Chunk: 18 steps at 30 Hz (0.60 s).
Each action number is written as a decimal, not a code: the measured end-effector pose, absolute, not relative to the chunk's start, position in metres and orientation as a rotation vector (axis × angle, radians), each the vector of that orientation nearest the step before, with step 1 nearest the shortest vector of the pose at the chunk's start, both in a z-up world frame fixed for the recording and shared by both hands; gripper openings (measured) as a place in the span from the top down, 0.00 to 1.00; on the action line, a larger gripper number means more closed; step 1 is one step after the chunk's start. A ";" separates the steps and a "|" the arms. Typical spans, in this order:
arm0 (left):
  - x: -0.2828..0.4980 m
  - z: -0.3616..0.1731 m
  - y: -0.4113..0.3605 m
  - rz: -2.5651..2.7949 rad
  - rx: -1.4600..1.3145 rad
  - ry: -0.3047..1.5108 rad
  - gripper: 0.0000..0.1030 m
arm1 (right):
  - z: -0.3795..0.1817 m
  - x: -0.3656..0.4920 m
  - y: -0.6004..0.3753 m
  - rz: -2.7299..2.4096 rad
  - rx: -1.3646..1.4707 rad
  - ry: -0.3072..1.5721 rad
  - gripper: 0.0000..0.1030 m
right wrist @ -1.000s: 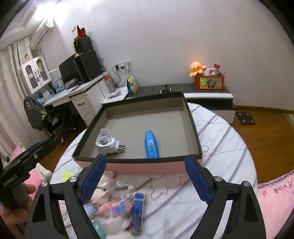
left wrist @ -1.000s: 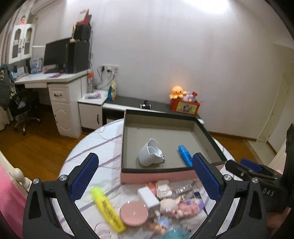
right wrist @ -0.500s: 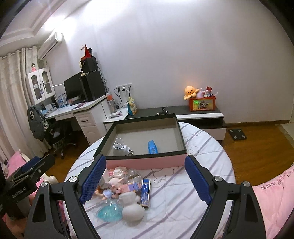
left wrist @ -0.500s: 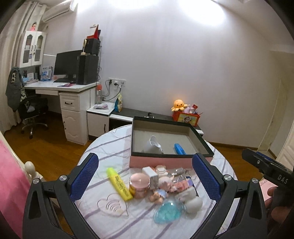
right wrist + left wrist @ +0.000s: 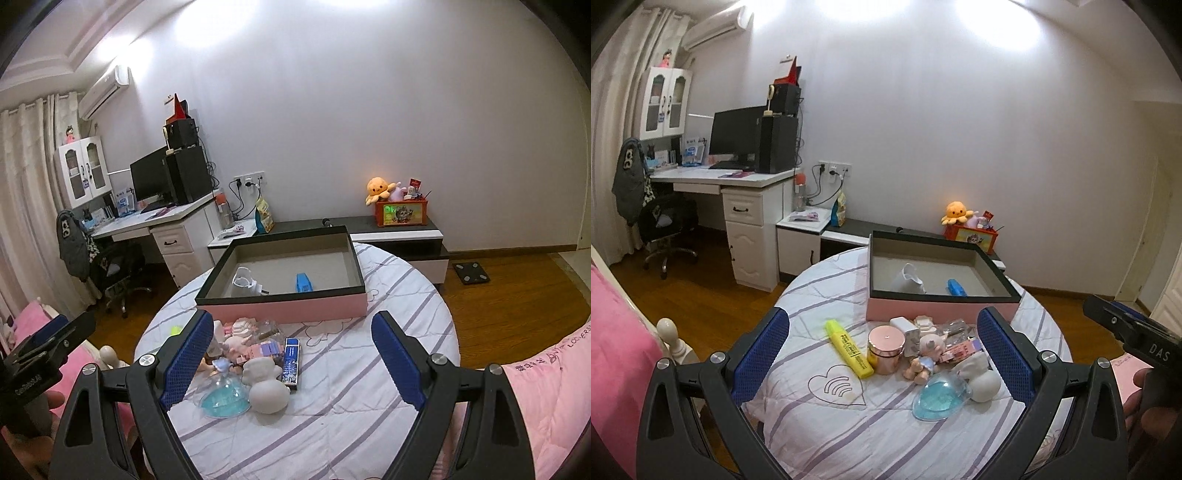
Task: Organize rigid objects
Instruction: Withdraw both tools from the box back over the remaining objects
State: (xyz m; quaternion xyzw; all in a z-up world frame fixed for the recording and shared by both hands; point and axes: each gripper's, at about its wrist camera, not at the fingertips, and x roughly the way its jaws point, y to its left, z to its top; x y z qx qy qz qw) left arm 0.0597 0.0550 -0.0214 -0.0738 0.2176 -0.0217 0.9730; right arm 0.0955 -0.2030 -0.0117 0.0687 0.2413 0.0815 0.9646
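Round table with white, purple-striped cloth (image 5: 820, 435). Landmark: shallow rectangular box with pink outer wall and dark rim (image 5: 938, 309), sitting on the far half of the table. Inside the box: white plastic plug adapter (image 5: 908, 280) toward its left, small blue rectangular item (image 5: 956, 287) to the right of it, the two apart.

On the near side of the box, a cluster of loose objects just beside its pink wall: yellow highlighter pen (image 5: 849, 348) lying flat, leftmost; rose-gold round jar with pink lid (image 5: 885, 349) next to it; white cube charger (image 5: 908, 331) behind the jar, close to the box; small pastel doll figure (image 5: 925, 356); clear blue plastic shell (image 5: 942, 398) nearest the camera; white rounded figurine (image 5: 266, 387) beside the shell; dark blue flat rectangular pack (image 5: 291, 359) at the cluster's right edge.

Left gripper (image 5: 882, 358): blue-padded jaws spread wide, nothing between them, above the near side of the cluster. Right gripper (image 5: 293, 363): jaws also spread wide, empty, above the table on the near side of the box.
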 end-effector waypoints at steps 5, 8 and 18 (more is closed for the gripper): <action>0.070 -0.028 0.060 -0.026 -0.163 0.461 0.00 | -0.017 0.108 -0.200 0.175 0.121 0.531 0.14; 0.079 -0.040 0.062 -0.016 -0.168 0.500 0.00 | -0.028 0.121 -0.199 0.185 0.114 0.579 0.14; 0.107 -0.090 0.051 0.005 -0.138 0.677 0.00 | -0.074 0.149 -0.190 0.269 0.082 0.752 0.14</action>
